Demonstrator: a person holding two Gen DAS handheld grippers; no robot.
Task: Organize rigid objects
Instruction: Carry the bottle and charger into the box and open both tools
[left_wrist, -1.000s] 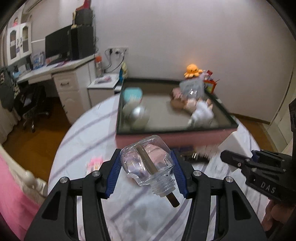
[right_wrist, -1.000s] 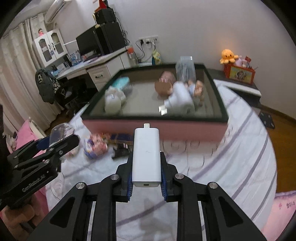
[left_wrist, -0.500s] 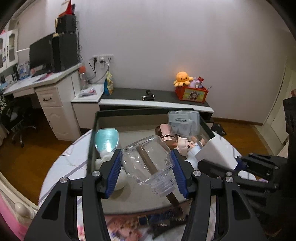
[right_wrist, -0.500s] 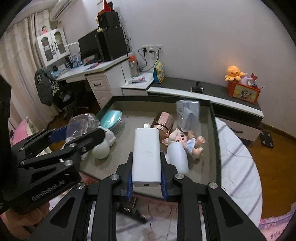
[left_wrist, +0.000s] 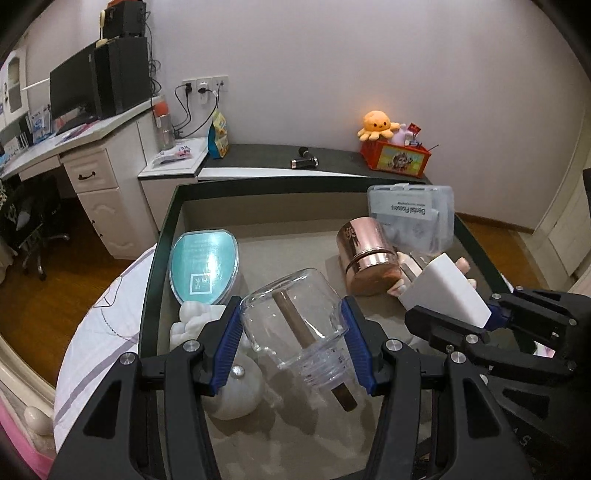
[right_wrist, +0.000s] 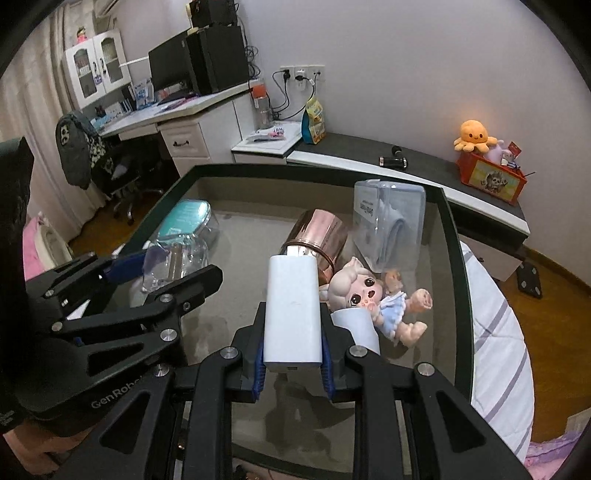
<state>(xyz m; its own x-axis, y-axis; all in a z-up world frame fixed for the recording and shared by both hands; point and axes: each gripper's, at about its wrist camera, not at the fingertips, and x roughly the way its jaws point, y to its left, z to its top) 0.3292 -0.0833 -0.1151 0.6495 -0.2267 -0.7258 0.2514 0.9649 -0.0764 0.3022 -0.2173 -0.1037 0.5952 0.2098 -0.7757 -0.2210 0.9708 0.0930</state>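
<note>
Shallow dark-rimmed tray (left_wrist: 167, 221), matte grey-brown floor, sitting on a white bed cover with pale purple stripes (right_wrist: 495, 354).

Far left in tray: oval teal-lidded clear plastic case (left_wrist: 204, 266), glossy top, tilted against lumpy white figurines (left_wrist: 192, 321).

Left tongs (left_wrist: 291, 343), black frame with ribbed blue pads, pinching a clear glass jar (left_wrist: 295, 321) lying sideways above the tray floor: rounded body, threaded neck toward the camera, brown stick inside poking out of the mouth.

Centre: shiny copper-coloured metal cylinder tin (right_wrist: 319, 236), on its side, smooth and reflective.

Right tongs (right_wrist: 291, 363) pressed tight on a smooth white rectangular power bank (right_wrist: 293, 314), rounded edges, held lengthwise above the tray, pointing toward the tin.

Just right of it: small big-eyed doll in a blue dress (right_wrist: 373, 295) lying over a white cylinder (right_wrist: 356, 325).

Back right: frosted translucent plastic box with a printed label (left_wrist: 413, 218), leaning at the tray wall.
</note>
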